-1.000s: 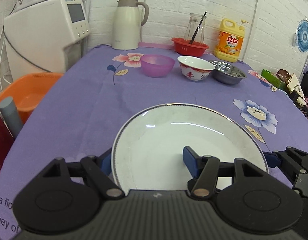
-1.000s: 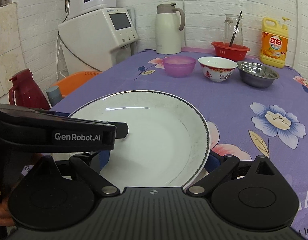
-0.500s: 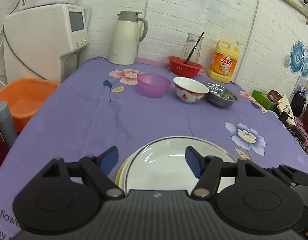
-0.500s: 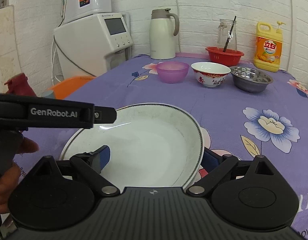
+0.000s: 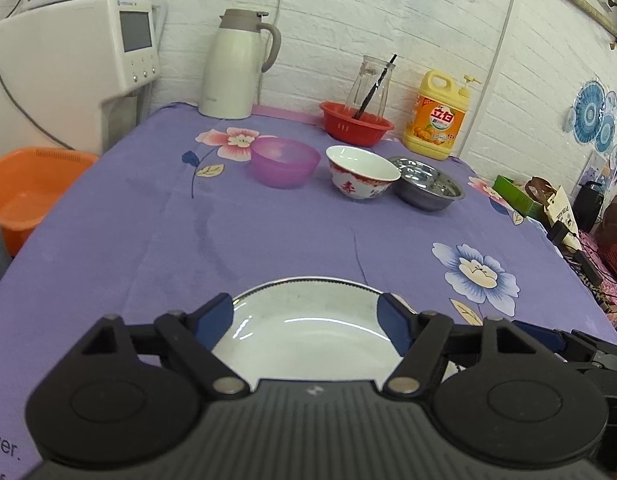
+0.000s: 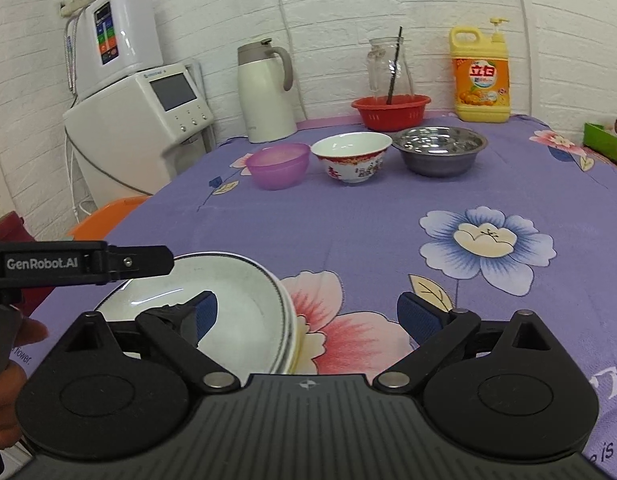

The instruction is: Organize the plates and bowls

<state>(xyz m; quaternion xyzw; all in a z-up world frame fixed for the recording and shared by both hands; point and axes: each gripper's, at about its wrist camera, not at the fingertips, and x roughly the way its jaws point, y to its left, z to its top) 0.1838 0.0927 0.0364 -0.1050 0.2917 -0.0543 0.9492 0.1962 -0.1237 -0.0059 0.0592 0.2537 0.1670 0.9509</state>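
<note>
A white plate (image 5: 308, 332) with a dark rim lies on the purple tablecloth, on top of a yellow-edged plate (image 6: 294, 356). My left gripper (image 5: 304, 316) hovers over its near side. The jaws are opening, and the blue pads (image 5: 212, 316) stand clear of the plate. My right gripper (image 6: 312, 316) is open. Its left pad sits over the plate (image 6: 244, 312) and its right pad over the cloth, with nothing pressed. Across the table stand a purple bowl (image 5: 284, 162), a red-patterned white bowl (image 5: 362, 172) and a steel bowl (image 5: 428, 188) in a row.
At the back wall stand a white thermos jug (image 5: 240, 68), a red basket (image 5: 356, 124) with a glass jar, and a yellow detergent bottle (image 5: 436, 120). A water dispenser (image 5: 68, 72) and an orange basin (image 5: 28, 188) are off the left edge. Boxes and cables (image 5: 548, 208) crowd the right edge.
The white plate went down onto the stack and both grippers let go of it. Both drew back from it, the right one sliding rightward, and the left jaws widened.
</note>
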